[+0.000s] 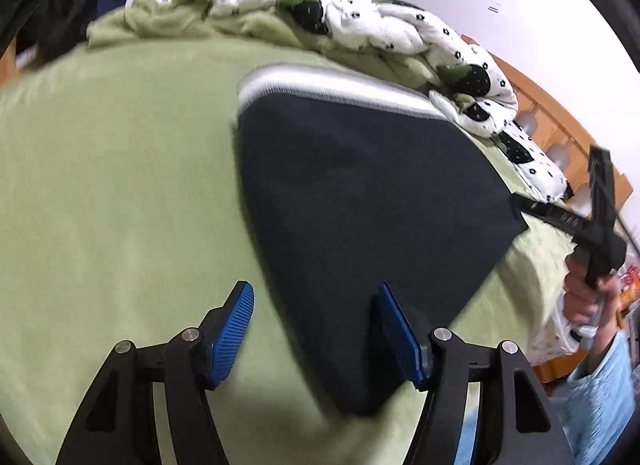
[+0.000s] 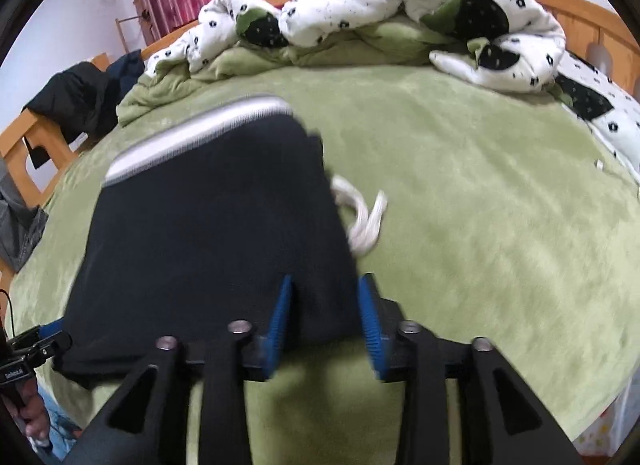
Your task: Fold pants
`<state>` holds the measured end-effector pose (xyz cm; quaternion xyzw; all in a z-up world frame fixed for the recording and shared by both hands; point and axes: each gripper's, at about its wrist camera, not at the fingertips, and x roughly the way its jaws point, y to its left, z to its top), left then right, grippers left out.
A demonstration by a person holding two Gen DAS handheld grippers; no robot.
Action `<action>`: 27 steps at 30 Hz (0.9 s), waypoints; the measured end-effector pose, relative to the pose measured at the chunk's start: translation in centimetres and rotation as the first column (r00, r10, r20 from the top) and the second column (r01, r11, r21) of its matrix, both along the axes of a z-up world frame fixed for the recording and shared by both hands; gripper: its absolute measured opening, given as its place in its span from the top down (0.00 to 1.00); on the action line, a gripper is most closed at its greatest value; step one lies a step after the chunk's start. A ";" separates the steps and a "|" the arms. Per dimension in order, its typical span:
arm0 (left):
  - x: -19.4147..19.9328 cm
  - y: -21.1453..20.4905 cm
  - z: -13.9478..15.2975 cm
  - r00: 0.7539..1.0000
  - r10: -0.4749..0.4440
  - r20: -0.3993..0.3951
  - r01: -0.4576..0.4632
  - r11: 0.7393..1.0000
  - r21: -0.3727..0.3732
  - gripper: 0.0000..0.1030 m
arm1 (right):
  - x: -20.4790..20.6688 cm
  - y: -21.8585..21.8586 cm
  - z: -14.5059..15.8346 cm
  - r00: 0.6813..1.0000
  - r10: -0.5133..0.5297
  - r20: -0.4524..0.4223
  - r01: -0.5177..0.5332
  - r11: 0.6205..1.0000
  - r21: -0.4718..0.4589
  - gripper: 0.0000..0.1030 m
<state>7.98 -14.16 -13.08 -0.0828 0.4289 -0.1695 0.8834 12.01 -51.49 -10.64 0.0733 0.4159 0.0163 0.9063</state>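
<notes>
Dark navy pants (image 1: 360,201) with a white-grey striped band (image 1: 328,89) lie folded flat on the green bed cover (image 1: 100,185). My left gripper (image 1: 316,329) is open, its blue pads (image 1: 236,333) straddling the near left corner of the pants. In the right wrist view the pants (image 2: 208,241) lie at the left, with a white drawstring (image 2: 364,217) sticking out at their right edge. My right gripper (image 2: 326,329) is open, its pads (image 2: 370,329) on either side of the near right corner of the pants. The right gripper also shows in the left wrist view (image 1: 600,225).
A rumpled white quilt with black flowers (image 2: 400,5) and a green blanket (image 2: 260,57) lie along the far side of the bed. A wooden headboard (image 2: 592,25) stands at the right. Dark clothes (image 2: 84,101) hang over a wooden frame at the left.
</notes>
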 end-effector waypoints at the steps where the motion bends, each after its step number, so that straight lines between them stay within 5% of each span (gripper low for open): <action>1: 1.0 0.2 0.5 1.000 0.004 0.002 -0.004 1.000 -0.010 0.33 | 0.9 -0.1 0.8 1.000 0.003 0.013 -0.003 1.000 0.012 0.46; 5: 7.5 1.0 0.8 0.999 0.009 -0.050 -0.015 0.994 -0.111 0.32 | 6.5 0.5 2.4 0.998 0.067 0.003 -0.067 0.996 0.051 0.32; 9: 12.5 0.7 -3.0 0.984 -0.024 -0.178 -0.003 0.989 -0.150 0.30 | 13.8 1.8 -0.1 0.974 0.164 -0.159 -0.164 0.986 0.010 0.23; 11: 13.3 1.3 -5.4 0.971 -0.040 -0.234 -0.014 0.974 -0.226 0.30 | 16.2 1.0 -2.4 0.945 0.236 -0.227 -0.212 0.969 0.123 0.18; 12: 13.0 1.7 -5.6 0.981 -0.035 -0.192 -0.017 0.963 -0.267 0.31 | 16.9 0.6 -3.2 0.931 0.260 -0.256 -0.219 0.959 0.179 0.18; 14: 12.7 1.1 -5.7 0.986 -0.059 -0.158 0.018 0.969 -0.245 0.34 | 17.7 -0.4 -4.6 0.898 0.319 -0.304 -0.231 0.928 0.292 0.18; 17: 13.2 0.2 -5.8 0.986 -0.044 -0.161 0.002 0.968 -0.252 0.47 | 17.6 -0.5 -5.0 0.866 0.400 -0.298 -0.290 0.890 0.353 0.32; 19: 13.8 0.3 -5.6 0.985 -0.043 -0.168 -0.004 0.963 -0.270 0.67 | 17.2 0.4 -5.2 0.860 0.413 -0.299 -0.295 0.882 0.367 0.37; 22: 13.9 1.6 -4.6 0.985 -0.046 -0.166 -0.010 0.948 -0.318 0.76 | 16.3 0.8 -4.0 0.891 0.347 -0.292 -0.244 0.910 0.335 0.48; 27: 13.1 4.6 -1.0 0.991 -0.074 -0.108 0.033 0.939 -0.341 0.79 | 13.2 2.9 -0.1 0.944 0.243 -0.223 -0.177 0.945 0.275 0.59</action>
